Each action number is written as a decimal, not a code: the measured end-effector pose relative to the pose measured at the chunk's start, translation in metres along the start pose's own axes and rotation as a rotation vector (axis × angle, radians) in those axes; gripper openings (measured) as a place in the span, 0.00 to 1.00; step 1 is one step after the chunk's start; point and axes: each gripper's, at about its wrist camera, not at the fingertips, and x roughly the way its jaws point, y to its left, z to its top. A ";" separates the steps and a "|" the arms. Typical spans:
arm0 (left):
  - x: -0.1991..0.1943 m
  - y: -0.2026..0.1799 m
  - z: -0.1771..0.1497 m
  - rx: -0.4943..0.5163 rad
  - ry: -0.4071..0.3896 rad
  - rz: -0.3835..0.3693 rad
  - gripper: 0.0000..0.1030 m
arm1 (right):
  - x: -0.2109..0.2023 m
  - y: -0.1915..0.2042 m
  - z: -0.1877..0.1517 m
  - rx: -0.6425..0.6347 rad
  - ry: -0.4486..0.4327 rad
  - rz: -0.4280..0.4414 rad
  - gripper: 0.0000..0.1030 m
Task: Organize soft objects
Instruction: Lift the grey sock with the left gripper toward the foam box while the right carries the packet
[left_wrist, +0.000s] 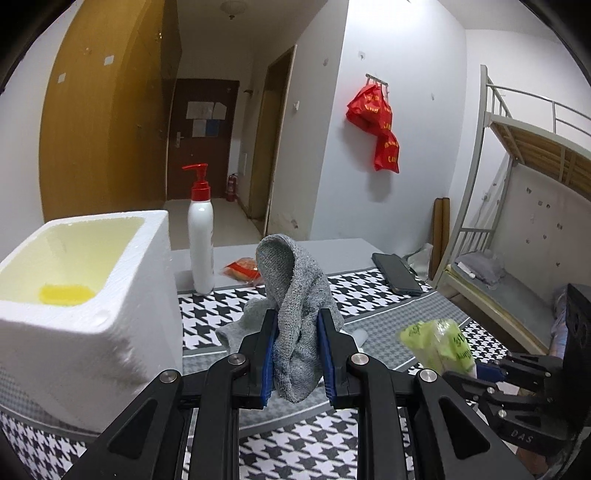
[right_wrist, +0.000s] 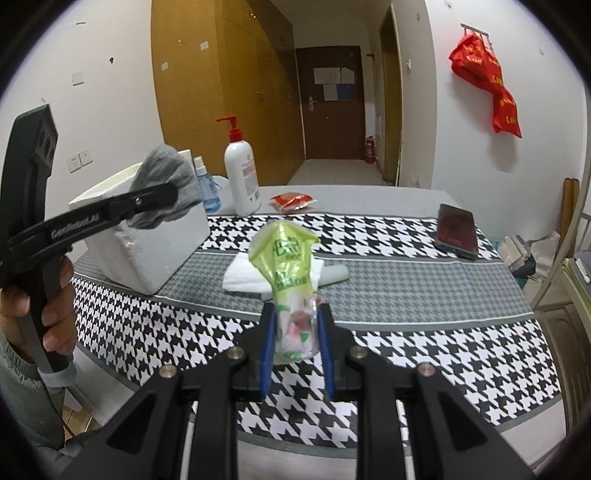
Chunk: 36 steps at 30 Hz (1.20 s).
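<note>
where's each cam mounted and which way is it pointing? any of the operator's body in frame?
Left wrist: on the left gripper, looking along its fingers, shut on the grey sock, toward the foam box and hallway; the right gripper shows at right, no hand.
Right wrist: on the right gripper, shut on the green packet, facing the table; the person's left hand shows.
Shared: box, pump bottle, phone, both held items.

Left tool (left_wrist: 297, 354) and right tool (right_wrist: 297, 350) both clamped, raised side by side.
</note>
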 end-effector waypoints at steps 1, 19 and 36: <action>-0.002 0.000 -0.001 0.000 0.000 0.002 0.22 | 0.000 0.001 0.000 -0.002 -0.001 0.002 0.25; -0.019 0.005 -0.029 0.002 0.024 0.016 0.22 | 0.003 0.037 0.006 -0.050 -0.014 0.046 0.25; -0.044 0.045 -0.057 -0.016 0.044 0.090 0.22 | 0.021 0.074 0.009 -0.072 -0.011 0.093 0.25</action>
